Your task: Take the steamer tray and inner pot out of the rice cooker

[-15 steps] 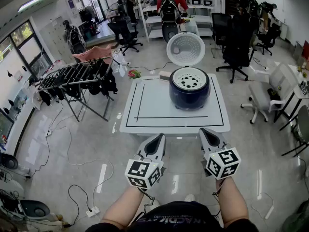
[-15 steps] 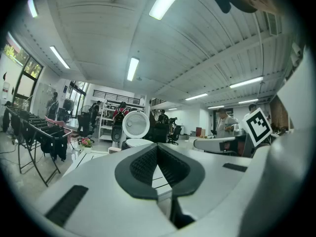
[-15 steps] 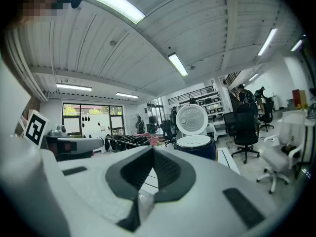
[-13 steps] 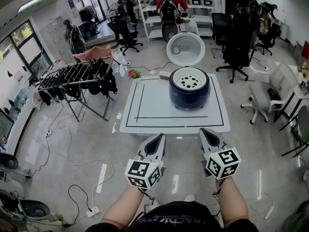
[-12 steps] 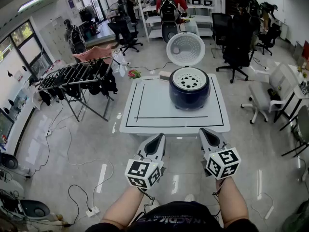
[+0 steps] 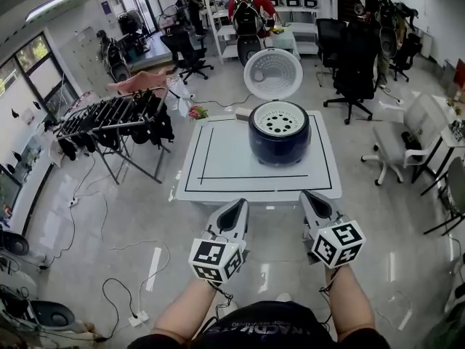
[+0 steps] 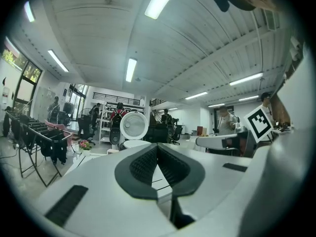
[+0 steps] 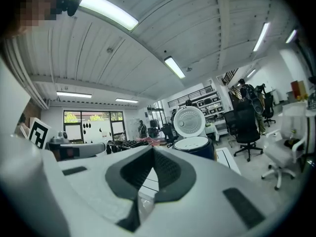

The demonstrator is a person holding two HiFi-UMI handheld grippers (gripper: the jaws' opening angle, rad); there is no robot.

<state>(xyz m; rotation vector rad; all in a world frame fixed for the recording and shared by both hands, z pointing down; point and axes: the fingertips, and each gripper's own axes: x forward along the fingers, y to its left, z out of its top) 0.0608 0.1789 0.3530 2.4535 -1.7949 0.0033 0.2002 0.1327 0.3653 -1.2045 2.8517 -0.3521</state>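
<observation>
Holding your left gripper point(image 6: 235, 211) and right gripper point(image 6: 314, 201) with jaws pressed together, spread them before reaching the upper-centre steamer tray point(image 6: 280, 119).

Head view: high, looking steeply down on the white square table point(image 6: 218, 167) standing well ahead. Gripper views: low, level, facing forward. Shared by all three: dark-blue round rice cooker point(image 6: 280, 150), far off.
</observation>
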